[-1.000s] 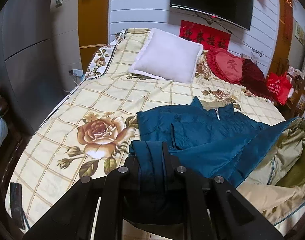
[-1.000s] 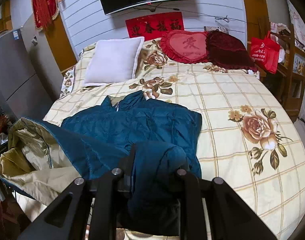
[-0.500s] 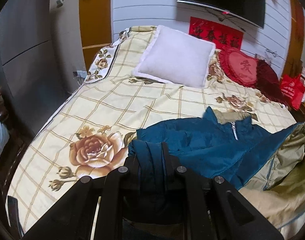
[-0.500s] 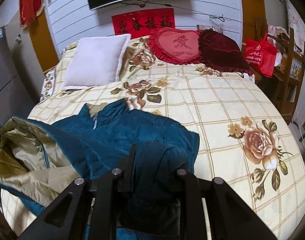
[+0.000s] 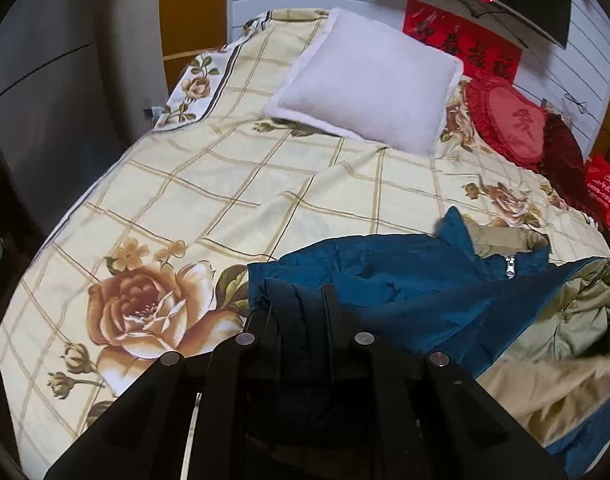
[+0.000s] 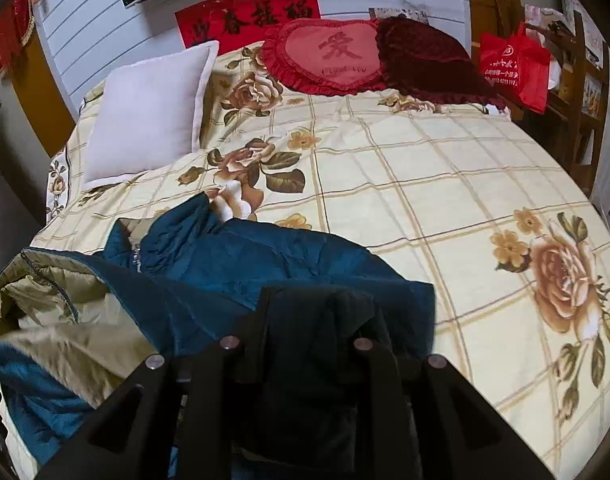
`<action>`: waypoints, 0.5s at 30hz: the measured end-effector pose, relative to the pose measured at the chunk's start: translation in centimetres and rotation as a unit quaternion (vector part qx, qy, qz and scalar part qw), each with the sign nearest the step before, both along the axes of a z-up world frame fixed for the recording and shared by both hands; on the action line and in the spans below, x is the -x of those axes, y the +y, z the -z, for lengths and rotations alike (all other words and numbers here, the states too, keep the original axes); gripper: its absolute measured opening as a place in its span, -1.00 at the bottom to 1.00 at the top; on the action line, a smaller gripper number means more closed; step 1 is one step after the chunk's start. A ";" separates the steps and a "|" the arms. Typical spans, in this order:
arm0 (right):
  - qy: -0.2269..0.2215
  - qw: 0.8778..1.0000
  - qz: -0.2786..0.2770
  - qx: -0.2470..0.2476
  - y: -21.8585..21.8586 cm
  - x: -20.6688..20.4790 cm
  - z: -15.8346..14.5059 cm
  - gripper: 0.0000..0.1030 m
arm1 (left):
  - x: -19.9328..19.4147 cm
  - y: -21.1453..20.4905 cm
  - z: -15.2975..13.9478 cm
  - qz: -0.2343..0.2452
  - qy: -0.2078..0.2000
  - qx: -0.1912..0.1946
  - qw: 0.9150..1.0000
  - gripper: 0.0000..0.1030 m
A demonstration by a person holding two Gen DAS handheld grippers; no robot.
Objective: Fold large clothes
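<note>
A bed [image 5: 225, 184] fills the room, spread with a cream checked cover printed with big roses. On its near half lies a teal padded jacket [image 5: 405, 276], khaki lining turned up along one side, collar and zipper pointing toward the pillows. The left gripper [image 5: 299, 300] and the right gripper [image 6: 317, 300] each have their fingers clenched on a bunch of the jacket's near edge. A white pillow [image 6: 145, 112] sits beside a red heart cushion [image 6: 329, 56] bearing the character 爱. A red bag [image 6: 513, 68] carries small white print I can't read.
</note>
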State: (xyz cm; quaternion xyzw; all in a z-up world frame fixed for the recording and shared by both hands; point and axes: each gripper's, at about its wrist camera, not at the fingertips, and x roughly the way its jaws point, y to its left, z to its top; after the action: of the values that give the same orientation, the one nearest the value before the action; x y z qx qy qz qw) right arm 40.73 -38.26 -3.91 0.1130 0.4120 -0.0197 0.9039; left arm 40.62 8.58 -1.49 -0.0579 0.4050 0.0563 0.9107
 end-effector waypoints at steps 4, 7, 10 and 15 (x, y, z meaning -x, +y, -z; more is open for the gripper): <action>-0.002 1.000 -0.001 0.018 0.8 -1.2 0.8 -0.62 | -0.9 0.1 1.3 -0.004 0.007 0.000 1.000 -1.00; -0.005 1.000 0.004 0.026 1.3 -1.6 1.5 -0.62 | -1.3 0.4 2.0 -0.006 0.010 0.007 1.000 -0.97; -0.008 1.000 0.009 0.028 1.5 -1.6 2.2 -0.60 | -1.3 1.1 2.4 -0.008 0.011 0.032 0.999 -0.95; -0.009 1.000 0.008 0.029 1.5 -1.6 2.3 -0.54 | -0.8 1.5 1.7 0.011 0.001 0.042 0.999 -0.93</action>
State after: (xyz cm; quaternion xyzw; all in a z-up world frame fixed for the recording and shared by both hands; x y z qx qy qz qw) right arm 42.36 -36.79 -6.25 0.0905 0.4025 -0.0374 0.9102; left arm 41.44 10.09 -3.14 -0.0915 0.4083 0.0298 0.9078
